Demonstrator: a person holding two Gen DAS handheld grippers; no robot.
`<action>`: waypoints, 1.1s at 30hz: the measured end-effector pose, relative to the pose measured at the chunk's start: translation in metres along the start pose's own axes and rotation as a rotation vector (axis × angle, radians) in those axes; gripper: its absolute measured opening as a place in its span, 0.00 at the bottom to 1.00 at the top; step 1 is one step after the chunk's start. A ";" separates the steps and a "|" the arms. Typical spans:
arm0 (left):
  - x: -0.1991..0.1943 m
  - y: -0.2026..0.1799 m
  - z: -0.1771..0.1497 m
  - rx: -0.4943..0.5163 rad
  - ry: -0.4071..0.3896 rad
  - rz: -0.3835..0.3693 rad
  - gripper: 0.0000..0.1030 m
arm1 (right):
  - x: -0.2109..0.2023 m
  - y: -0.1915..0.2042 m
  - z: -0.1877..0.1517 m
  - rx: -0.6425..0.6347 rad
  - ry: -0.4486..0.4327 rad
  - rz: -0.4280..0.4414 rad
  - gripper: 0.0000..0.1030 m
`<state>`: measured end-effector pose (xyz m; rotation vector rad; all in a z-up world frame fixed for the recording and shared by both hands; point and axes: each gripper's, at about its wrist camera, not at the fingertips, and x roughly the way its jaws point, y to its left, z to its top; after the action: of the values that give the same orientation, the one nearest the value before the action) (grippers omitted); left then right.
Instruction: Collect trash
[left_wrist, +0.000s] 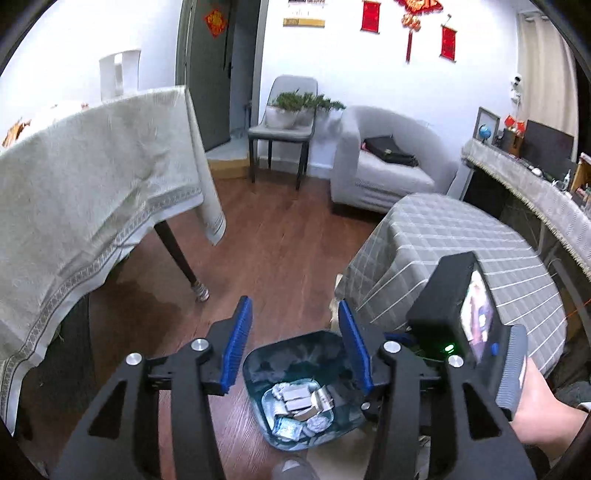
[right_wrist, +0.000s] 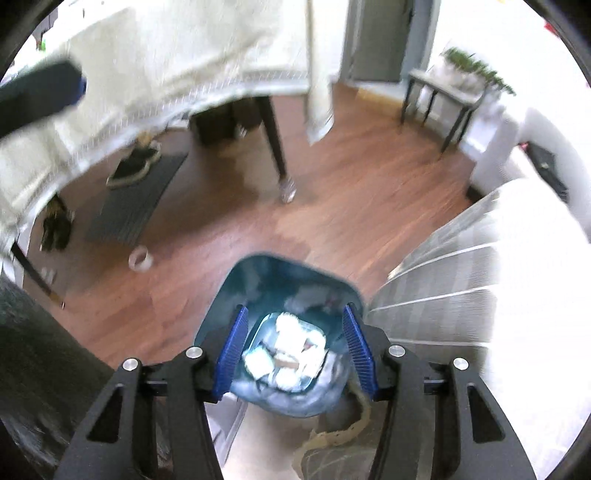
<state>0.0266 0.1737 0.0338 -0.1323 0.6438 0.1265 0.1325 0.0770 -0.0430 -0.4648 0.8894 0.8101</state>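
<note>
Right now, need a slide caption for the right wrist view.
Open right gripper above the teal trash bin holding crumpled wrappers.

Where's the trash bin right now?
The trash bin sits on the wooden floor, right below both open grippers in each wrist view, beside the round table with the checked cloth on its right.

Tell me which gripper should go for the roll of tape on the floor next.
Left, probably. Both the left gripper and right gripper are open and empty above the trash bin. The tape roll lies on the wood floor to the bin's left, on the left gripper's side.
</note>
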 end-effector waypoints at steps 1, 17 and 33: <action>-0.007 -0.003 0.002 0.006 -0.017 -0.002 0.58 | -0.012 -0.005 0.001 0.014 -0.026 -0.011 0.52; -0.051 -0.039 -0.025 0.100 -0.069 0.067 0.94 | -0.178 -0.094 -0.084 0.345 -0.252 -0.268 0.60; -0.038 -0.075 -0.062 0.148 -0.040 -0.004 0.96 | -0.220 -0.106 -0.178 0.477 -0.252 -0.377 0.89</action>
<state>-0.0283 0.0868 0.0136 0.0116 0.6109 0.0776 0.0452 -0.1994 0.0422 -0.0982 0.7006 0.2848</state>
